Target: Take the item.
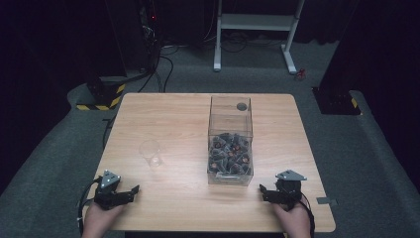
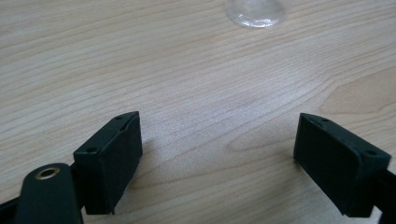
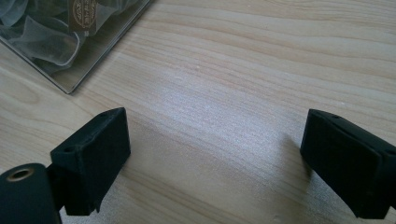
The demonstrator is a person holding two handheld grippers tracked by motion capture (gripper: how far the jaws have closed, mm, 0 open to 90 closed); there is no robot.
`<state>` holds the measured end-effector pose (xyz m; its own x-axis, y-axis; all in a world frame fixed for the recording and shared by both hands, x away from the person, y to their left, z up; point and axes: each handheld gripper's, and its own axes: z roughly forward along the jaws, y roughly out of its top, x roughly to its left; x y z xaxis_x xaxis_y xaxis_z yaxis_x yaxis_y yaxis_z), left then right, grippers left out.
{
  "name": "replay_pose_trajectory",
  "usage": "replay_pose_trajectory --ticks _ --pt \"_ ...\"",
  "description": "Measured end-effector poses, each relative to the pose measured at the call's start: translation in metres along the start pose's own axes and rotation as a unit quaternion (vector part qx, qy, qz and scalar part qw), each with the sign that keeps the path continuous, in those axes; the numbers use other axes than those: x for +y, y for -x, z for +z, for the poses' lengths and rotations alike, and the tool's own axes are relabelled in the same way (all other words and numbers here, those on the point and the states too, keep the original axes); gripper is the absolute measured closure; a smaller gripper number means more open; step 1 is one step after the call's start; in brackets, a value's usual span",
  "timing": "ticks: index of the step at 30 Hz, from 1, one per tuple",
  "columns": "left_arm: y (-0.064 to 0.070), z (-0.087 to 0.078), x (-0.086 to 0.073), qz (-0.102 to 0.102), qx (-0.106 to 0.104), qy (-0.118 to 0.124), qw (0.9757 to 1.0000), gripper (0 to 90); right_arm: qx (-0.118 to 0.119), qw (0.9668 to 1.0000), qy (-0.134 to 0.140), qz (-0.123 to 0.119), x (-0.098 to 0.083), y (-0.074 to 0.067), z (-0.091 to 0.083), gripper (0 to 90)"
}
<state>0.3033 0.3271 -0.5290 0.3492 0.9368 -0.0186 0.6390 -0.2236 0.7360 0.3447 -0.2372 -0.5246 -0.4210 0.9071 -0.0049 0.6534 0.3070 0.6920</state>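
A clear plastic cup (image 1: 151,153) stands upright left of the table's middle; its base (image 2: 255,11) shows at the top of the left gripper view. A tall clear box (image 1: 230,140) holds several dark wrapped pieces in its lower half; its corner (image 3: 70,37) appears at the upper left of the right gripper view. My left gripper (image 1: 130,192) rests open near the front left edge, pointing right, with bare wood between its jaws (image 2: 217,154). My right gripper (image 1: 264,191) rests open near the front right edge, pointing left, just below the box (image 3: 215,158).
The wooden table (image 1: 168,119) has grey carpet around it. A white desk frame (image 1: 255,29) stands behind it, and a black-and-yellow striped base (image 1: 101,96) with cables lies at the back left. A small grey tab (image 1: 327,201) sits at the table's right edge.
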Motion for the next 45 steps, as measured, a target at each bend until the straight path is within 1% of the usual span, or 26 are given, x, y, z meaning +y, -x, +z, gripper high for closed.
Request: replay_pose_trajectory --ticks 3,5,6,8,9,10,12,13,14,17,20,21,24,25,27,29,30,31,32,33,35,37,38,41,44,45 --pt "-0.001 -0.002 0.0 -0.007 -0.004 0.002 1.0 15.5 0.0 1.0 0.0 0.0 0.0 0.0 0.0 8.1" --pt "-0.001 -0.003 0.0 -0.003 -0.003 0.002 1.0 16.0 0.0 1.0 0.0 0.0 0.0 0.0 0.0 8.1" --pt "0.0 -0.004 0.001 -0.006 -0.005 0.004 1.0 16.0 0.0 1.0 0.0 0.0 0.0 0.0 0.0 8.1" --pt "0.0 -0.005 0.002 -0.005 -0.009 0.006 0.9999 16.3 0.0 1.0 0.0 0.0 0.0 0.0 0.0 8.1" --pt "0.002 -0.007 0.003 -0.006 -0.017 0.009 0.9998 16.6 0.0 1.0 0.0 0.0 0.0 0.0 0.0 8.2" --pt "0.002 -0.007 0.003 -0.006 -0.017 0.009 0.9998 16.8 0.0 1.0 0.0 0.0 0.0 0.0 0.0 8.2" --pt "0.004 -0.009 0.004 -0.004 -0.019 0.015 0.9997 16.9 0.0 1.0 0.0 0.001 0.0 0.0 0.0 8.2" --pt "0.006 -0.011 0.006 -0.001 -0.019 0.025 0.9995 16.9 0.0 1.0 0.0 0.002 0.0 0.0 0.0 8.2" --pt "0.006 -0.011 0.006 -0.001 -0.019 0.025 0.9995 17.0 0.0 1.0 0.0 0.002 0.0 0.0 0.0 8.2" --pt "0.01 -0.017 0.01 -0.006 -0.033 0.046 0.9984 18.1 0.0 1.0 0.001 0.0 0.0 0.0 0.0 8.3" --pt "0.012 -0.019 0.011 -0.006 -0.039 0.053 0.9978 18.1 0.0 1.0 0.001 0.0 0.0 0.0 0.0 8.3" --pt "0.016 -0.02 0.013 -0.002 -0.042 0.059 0.9973 18.1 0.0 1.0 0.001 0.0 0.0 0.0 0.0 8.3" --pt "0.02 -0.021 0.014 0.003 -0.043 0.065 0.9969 18.1 0.0 1.0 0.001 0.0 0.0 0.0 0.0 8.3" --pt "0.023 -0.022 0.015 0.01 -0.042 0.072 0.9965 18.2 0.0 1.0 0.001 0.0 0.0 0.0 0.0 8.3" --pt "0.025 -0.022 0.016 0.01 -0.044 0.074 0.9962 18.7 0.0 1.0 0.001 0.0 0.0 0.0 0.0 8.3" --pt "0.028 -0.023 0.018 0.019 -0.047 0.078 0.9957 19.2 0.0 1.0 0.001 0.0 0.0 0.0 0.0 8.3" --pt "0.028 -0.023 0.018 0.019 -0.047 0.078 0.9957 19.3 0.0 1.0 0.001 0.0 0.0 0.0 0.0 8.3" --pt "0.031 -0.023 0.018 0.019 -0.055 0.078 0.9953 19.4 0.0 1.0 0.001 0.0 0.0 0.0 0.0 8.4" --pt "0.031 -0.023 0.018 0.019 -0.055 0.078 0.9953 19.4 0.0 1.0 0.001 0.0 0.0 0.0 0.0 8.4" --pt "0.032 -0.022 0.019 0.018 -0.062 0.077 0.995 19.4 0.0 1.0 0.001 0.0 0.0 0.0 0.0 8.4" --pt "0.034 -0.021 0.019 0.018 -0.067 0.077 0.9946 19.4 0.0 1.0 0.001 0.0 0.0 0.0 0.0 8.4" --pt "0.037 -0.021 0.021 0.028 -0.077 0.077 0.9937 18.4 0.0 1.0 0.001 0.0 0.0 0.0 0.0 8.4" --pt "0.037 -0.021 0.021 0.028 -0.077 0.077 0.9937 18.0 0.0 1.0 0.001 0.0 0.0 0.0 0.0 8.4" --pt "0.041 -0.021 0.024 0.03 -0.089 0.077 0.9926 17.2 0.0 1.0 0.001 0.0 0.0 0.0 0.0 8.4" --pt "0.044 -0.019 0.028 0.042 -0.095 0.077 0.9916 16.9 0.0 1.0 0.001 0.0 0.0 0.0 0.0 8.4" --pt "0.045 -0.019 0.03 0.049 -0.093 0.07 0.992 16.9 0.0 1.0 0.001 0.0 0.0 0.0 0.0 8.4"
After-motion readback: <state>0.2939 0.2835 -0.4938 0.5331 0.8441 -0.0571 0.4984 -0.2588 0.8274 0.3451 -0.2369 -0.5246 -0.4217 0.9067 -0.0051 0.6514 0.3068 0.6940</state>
